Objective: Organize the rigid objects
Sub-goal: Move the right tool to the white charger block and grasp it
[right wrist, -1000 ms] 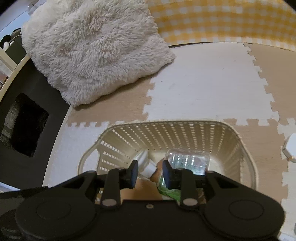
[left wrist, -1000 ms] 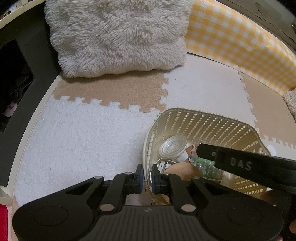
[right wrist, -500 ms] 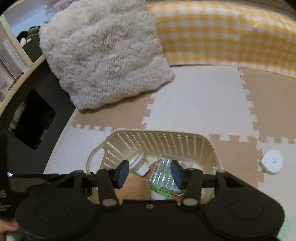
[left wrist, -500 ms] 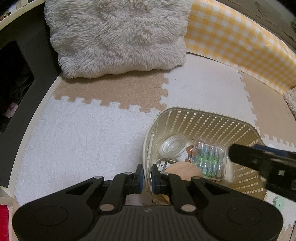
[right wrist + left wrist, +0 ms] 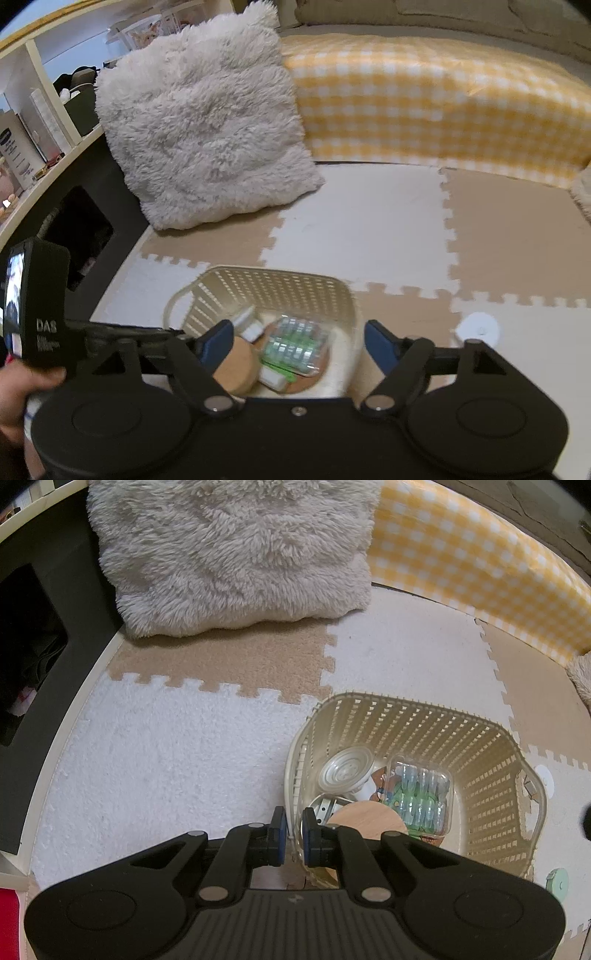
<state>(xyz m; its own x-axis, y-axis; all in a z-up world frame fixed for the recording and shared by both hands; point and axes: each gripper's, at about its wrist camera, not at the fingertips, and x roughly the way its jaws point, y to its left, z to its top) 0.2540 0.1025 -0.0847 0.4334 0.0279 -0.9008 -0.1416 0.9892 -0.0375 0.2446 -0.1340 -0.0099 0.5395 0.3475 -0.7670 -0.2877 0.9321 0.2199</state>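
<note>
A cream slatted basket [image 5: 491,771] [image 5: 295,288] stands on the foam mat. In it lie a clear blister pack of green capsules [image 5: 421,794] [image 5: 295,341], a round wooden lid [image 5: 369,814] [image 5: 236,363], a white ribbed disc [image 5: 345,770] and a metal part [image 5: 323,806]. My left gripper [image 5: 293,829] is shut on the basket's near left rim. My right gripper [image 5: 297,341] is open and empty, raised above the basket.
A fluffy white cushion [image 5: 236,550] [image 5: 199,125] leans at the back, next to a yellow checked pad [image 5: 443,107]. A white round disc [image 5: 478,328] and a mint round object [image 5: 557,884] lie on the mat right of the basket. A dark shelf unit [image 5: 33,646] stands left.
My right gripper let go of the blister pack in the basket, opened wide and rose back away. My left gripper stayed on the rim.
</note>
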